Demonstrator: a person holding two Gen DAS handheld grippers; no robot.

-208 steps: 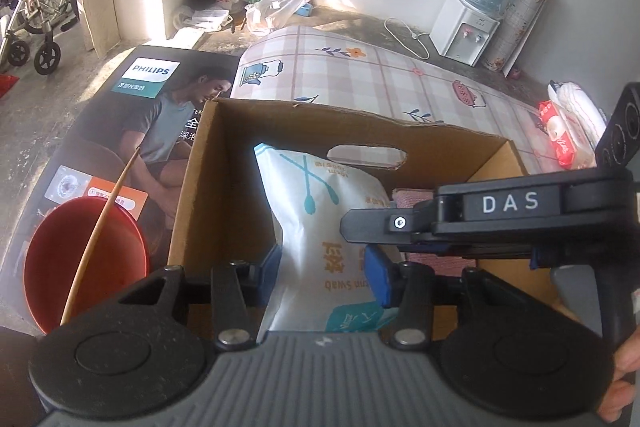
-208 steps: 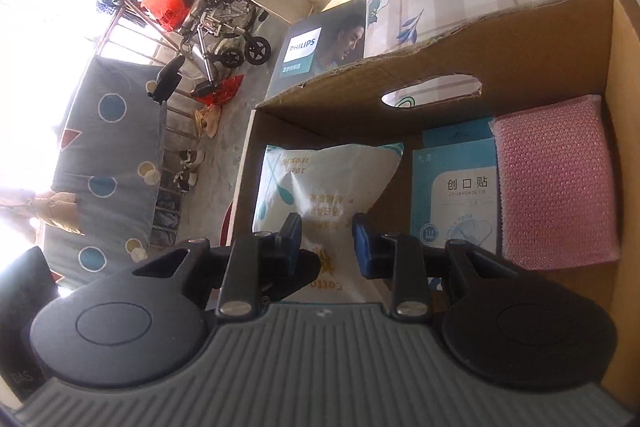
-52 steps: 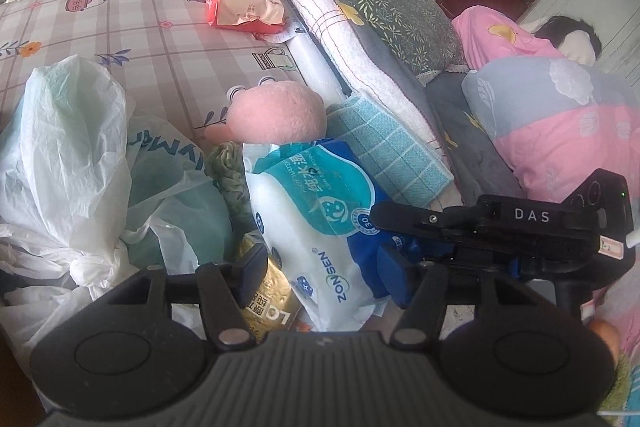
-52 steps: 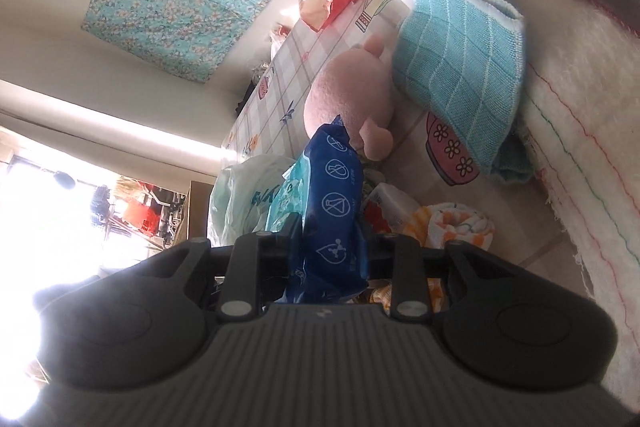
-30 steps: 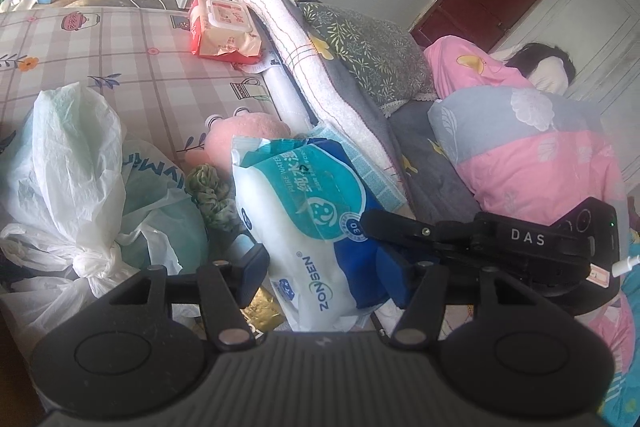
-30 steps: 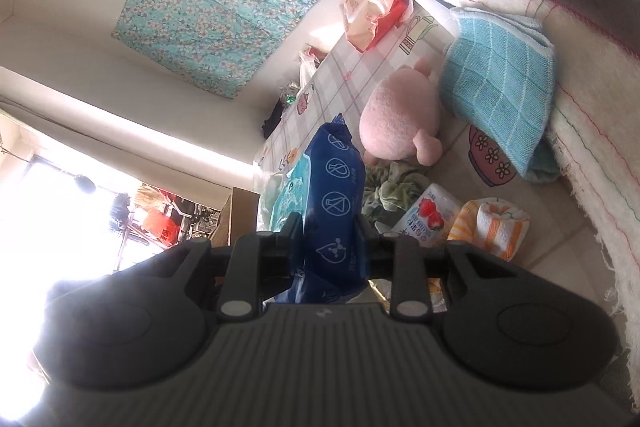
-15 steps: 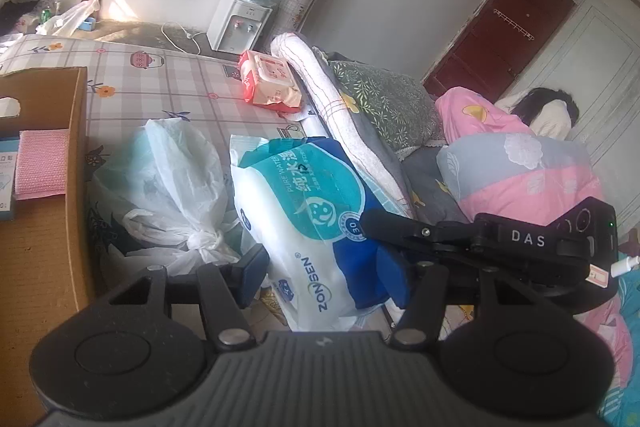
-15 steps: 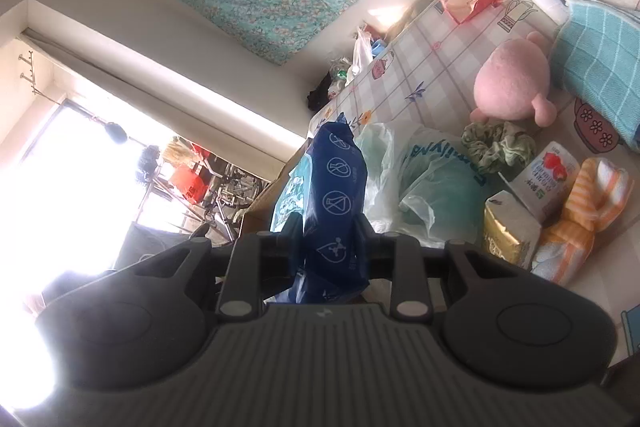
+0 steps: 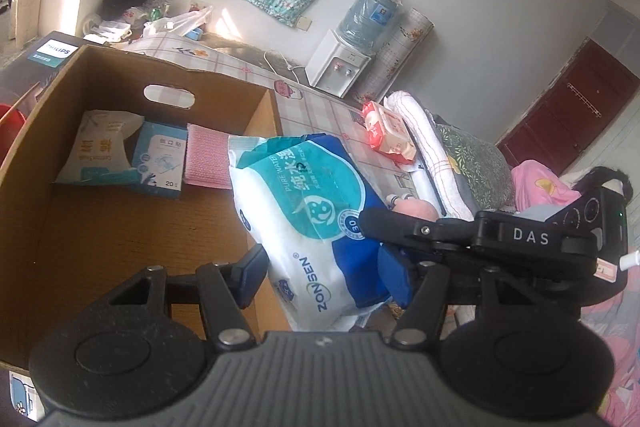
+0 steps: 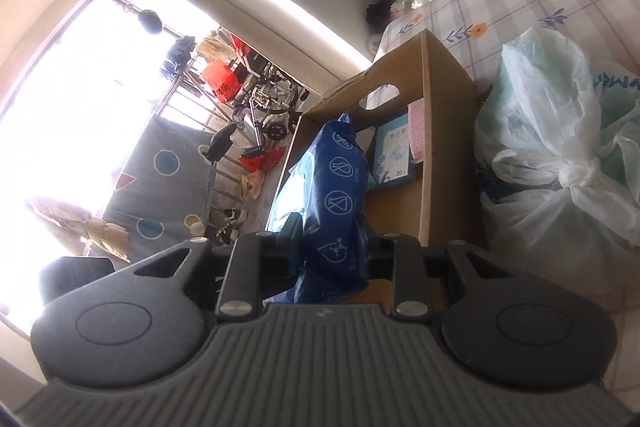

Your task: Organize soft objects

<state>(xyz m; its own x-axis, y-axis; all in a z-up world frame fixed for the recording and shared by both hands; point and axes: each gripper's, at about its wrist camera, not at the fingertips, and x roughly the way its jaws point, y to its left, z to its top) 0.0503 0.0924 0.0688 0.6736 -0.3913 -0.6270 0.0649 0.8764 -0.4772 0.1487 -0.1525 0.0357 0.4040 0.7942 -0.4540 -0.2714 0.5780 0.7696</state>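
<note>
Wipes pack (image 9: 308,211) between both hand-held grippers

The wet-wipes pack (image 9: 308,211) is white, teal and dark blue. Inside the brown cardboard box (image 9: 100,223), a pink dotted cloth (image 9: 206,159) lies beside a pale-blue carton (image 9: 160,161).
</note>
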